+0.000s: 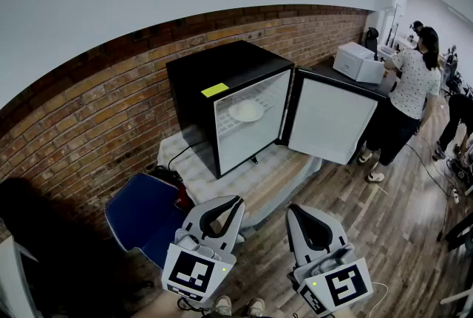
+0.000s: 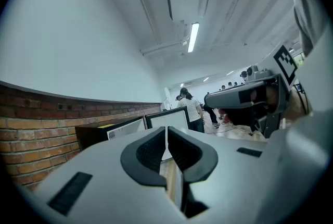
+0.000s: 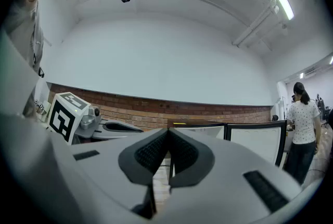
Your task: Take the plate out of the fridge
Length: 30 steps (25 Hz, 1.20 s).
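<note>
Hovering side by side, the left claw and the right claw are both clenched tight, with nothing between their jaws. Just ahead of them lies the tabletop, and on it stands the black fridge, its door swung wide to the right. The white plate rests on a shelf inside. A blue chair sits left of the claws.

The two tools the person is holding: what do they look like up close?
Both are pale grey plastic shells. The left tool and right tool each end in two black ribbed pads narrowing to a point. Each carries a white cube with black square markers and a small green light.
</note>
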{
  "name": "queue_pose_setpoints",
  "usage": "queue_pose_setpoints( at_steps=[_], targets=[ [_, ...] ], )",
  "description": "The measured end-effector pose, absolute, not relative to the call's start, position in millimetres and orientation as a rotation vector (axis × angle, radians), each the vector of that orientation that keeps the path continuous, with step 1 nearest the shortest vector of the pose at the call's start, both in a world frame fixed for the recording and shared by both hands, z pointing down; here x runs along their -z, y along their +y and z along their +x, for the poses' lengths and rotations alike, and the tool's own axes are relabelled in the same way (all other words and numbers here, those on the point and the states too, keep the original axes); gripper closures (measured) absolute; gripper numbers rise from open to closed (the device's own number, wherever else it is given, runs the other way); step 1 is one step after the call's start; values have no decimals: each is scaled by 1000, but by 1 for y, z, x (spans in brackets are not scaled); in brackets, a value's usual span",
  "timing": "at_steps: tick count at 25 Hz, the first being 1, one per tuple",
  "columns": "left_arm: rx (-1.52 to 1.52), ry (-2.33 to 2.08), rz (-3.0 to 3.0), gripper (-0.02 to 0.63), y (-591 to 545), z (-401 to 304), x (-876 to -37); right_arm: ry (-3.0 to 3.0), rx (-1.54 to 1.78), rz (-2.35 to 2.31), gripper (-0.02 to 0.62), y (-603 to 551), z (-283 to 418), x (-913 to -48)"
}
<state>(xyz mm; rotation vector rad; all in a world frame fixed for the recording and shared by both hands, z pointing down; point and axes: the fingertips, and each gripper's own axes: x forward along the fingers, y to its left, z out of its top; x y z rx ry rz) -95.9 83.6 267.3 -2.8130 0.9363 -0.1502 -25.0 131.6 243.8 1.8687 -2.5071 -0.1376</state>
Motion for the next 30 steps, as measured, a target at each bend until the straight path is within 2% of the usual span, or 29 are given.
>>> queue_pose_setpoints(
  at_steps=[30],
  targets=[
    [150,1002,-2779,581,104,-56,-271,-2551,134,1792,568,145,21,-256]
  ],
)
